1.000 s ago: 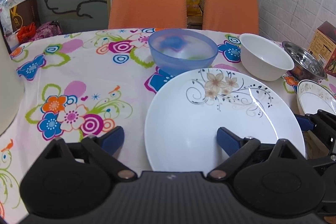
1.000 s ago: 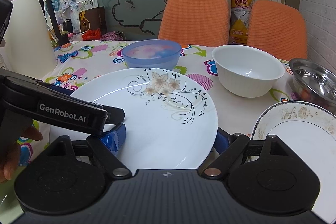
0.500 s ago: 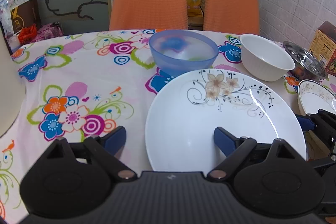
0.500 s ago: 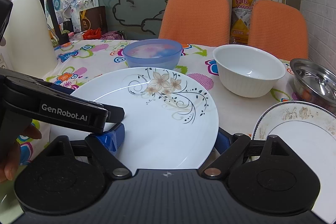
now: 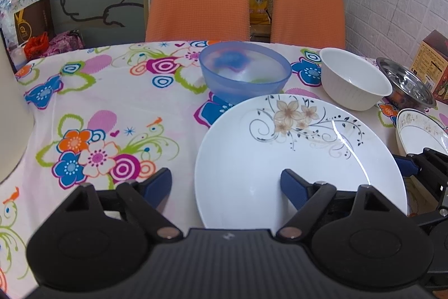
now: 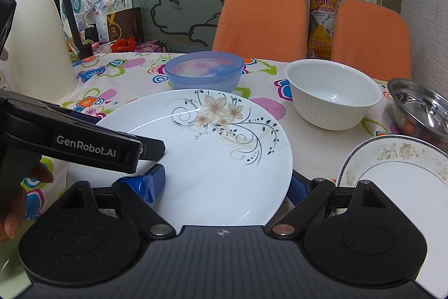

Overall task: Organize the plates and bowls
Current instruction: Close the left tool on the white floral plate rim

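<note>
White floral plate [image 5: 296, 159] lay on tablecloth [image 5: 112, 102], directly ahead. Left gripper [image 5: 225, 184] spread wide astride its left rim; right gripper [image 6: 226, 184] spread astride its right rim, equally near.

Both grippers' fingers [image 5: 156, 182] spread wide

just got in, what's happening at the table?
A person holds two grippers at a flowered plate on the table. The left gripper is open, straddling the plate's left rim. The right gripper is open around its right part. Nothing is gripped. A blue bowl, white bowl, steel bowl and second plate sit nearby, unstacked.
</note>
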